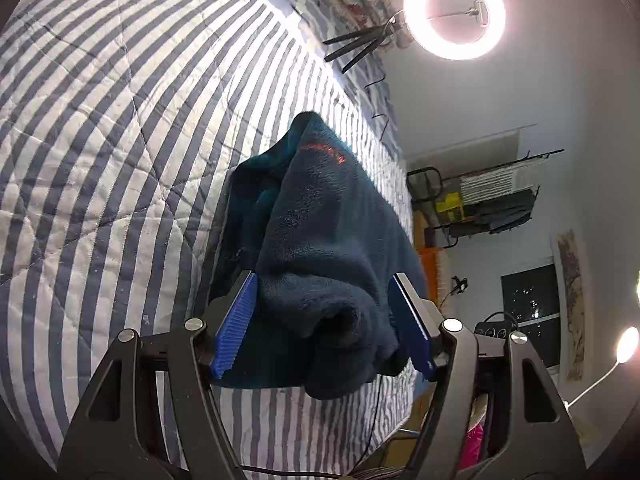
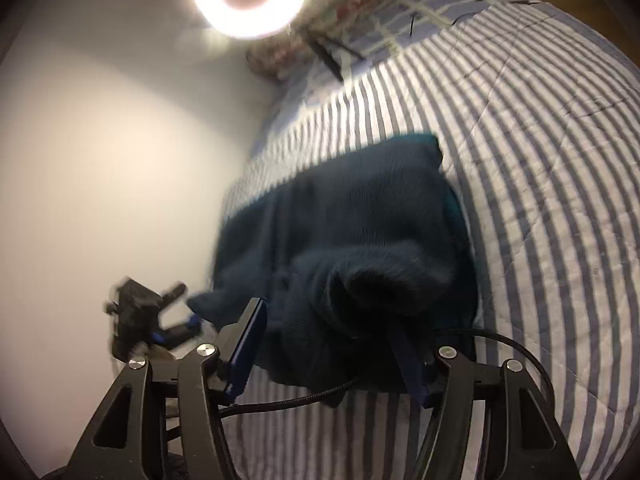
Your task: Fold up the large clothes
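Blue pads of the left gripper (image 1: 323, 322) stand apart, a rolled fleece (image 1: 320, 240) edge between them, unpinched as far as shows. Right gripper (image 2: 334, 350) likewise: jaws apart about the same near edge, though blur obscures contact. Fleece lies bunched in a thick fold on the striped quilt (image 1: 100, 140), near its edge. Judged soft, bulky, light, non-slip and limp; best taken at the two near corners, pinching every layer.

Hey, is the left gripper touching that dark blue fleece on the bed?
Cannot tell. In the left wrist view the left gripper stands open around the dark blue fleece; neither contact nor a gap at its blue pads shows plainly.
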`<state>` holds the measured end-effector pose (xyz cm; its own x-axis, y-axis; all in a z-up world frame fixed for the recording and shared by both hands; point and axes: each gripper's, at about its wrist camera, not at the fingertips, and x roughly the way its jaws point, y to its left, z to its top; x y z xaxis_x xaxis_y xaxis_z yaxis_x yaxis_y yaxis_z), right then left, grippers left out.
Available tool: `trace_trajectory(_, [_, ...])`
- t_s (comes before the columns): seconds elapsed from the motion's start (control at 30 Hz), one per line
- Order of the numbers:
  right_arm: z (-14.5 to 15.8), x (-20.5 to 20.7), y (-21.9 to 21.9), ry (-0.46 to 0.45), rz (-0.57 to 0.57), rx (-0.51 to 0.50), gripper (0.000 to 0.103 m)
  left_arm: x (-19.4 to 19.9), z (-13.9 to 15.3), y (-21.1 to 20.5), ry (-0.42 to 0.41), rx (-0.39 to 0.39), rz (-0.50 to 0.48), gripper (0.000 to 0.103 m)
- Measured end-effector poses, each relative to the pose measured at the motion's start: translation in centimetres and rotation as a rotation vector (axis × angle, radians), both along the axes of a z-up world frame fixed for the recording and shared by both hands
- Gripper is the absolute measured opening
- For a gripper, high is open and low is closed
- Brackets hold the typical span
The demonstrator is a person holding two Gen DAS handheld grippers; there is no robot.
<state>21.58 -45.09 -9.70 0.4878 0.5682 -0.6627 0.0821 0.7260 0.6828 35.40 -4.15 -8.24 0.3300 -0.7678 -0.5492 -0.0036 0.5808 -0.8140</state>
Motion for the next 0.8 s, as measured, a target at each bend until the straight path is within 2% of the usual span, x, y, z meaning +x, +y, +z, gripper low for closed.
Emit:
trace_trajectory(0.03, [-0.4, 0.4, 0.7, 0.007, 0.021, -0.029, 0.043, 0.3, -0.1, -0.4, -0.007, 0.006, -0.006, 0.053])
trace_trajectory(0.07, [-0.9, 0.9, 1.2, 0.021, 0.045, -0.033, 0.021, 0.4, -0.1, -0.7, -0.013, 0.025, -0.016, 0.030])
trace_trajectory(0.13, [-1.1, 0.9, 1.8, 0.041, 0.060, -0.018, 0.013, 0.6, -0.2, -1.6, -0.024, 0.073, -0.045, 0.014])
trace_trajectory(0.27, [2.4, -1.0, 3.0, -0.049, 0.118, -0.078, 0.009, -0.5, 1.8, -1.6, -0.108, 0.104, -0.068, 0.010])
trace_trajectory(0.4, [5.1, -3.4, 2.7, -0.100, 0.146, -0.096, 0.008, -2.1, 3.7, -1.2, -0.176, 0.147, -0.097, 0.010])
trace_trajectory(0.43, [5.1, -3.9, 2.5, -0.103, 0.148, -0.095, 0.008, -2.3, 3.5, -1.3, -0.178, 0.179, -0.106, 0.010])
trace_trajectory(0.5, [3.4, -4.1, 2.5, -0.074, 0.141, -0.117, 0.008, -2.5, 1.2, -1.8, -0.142, 0.260, -0.133, 0.010])
trace_trajectory(0.63, [-2.1, -4.0, 3.6, 0.054, 0.135, -0.200, 0.008, -2.8, -3.7, -2.7, -0.045, 0.351, -0.154, 0.010])
trace_trajectory(0.7, [-3.1, -4.3, 4.2, 0.080, 0.151, -0.225, 0.008, -3.2, -3.3, -3.3, -0.082, 0.407, -0.178, 0.010])
trace_trajectory(0.73, [-2.6, -4.6, 4.3, 0.065, 0.154, -0.225, 0.010, -3.4, -2.6, -3.4, -0.097, 0.426, -0.184, 0.010])
trace_trajectory(0.8, [-0.5, -5.2, 4.3, 0.018, 0.155, -0.231, 0.019, -4.0, -0.7, -3.6, -0.140, 0.468, -0.191, 0.011])
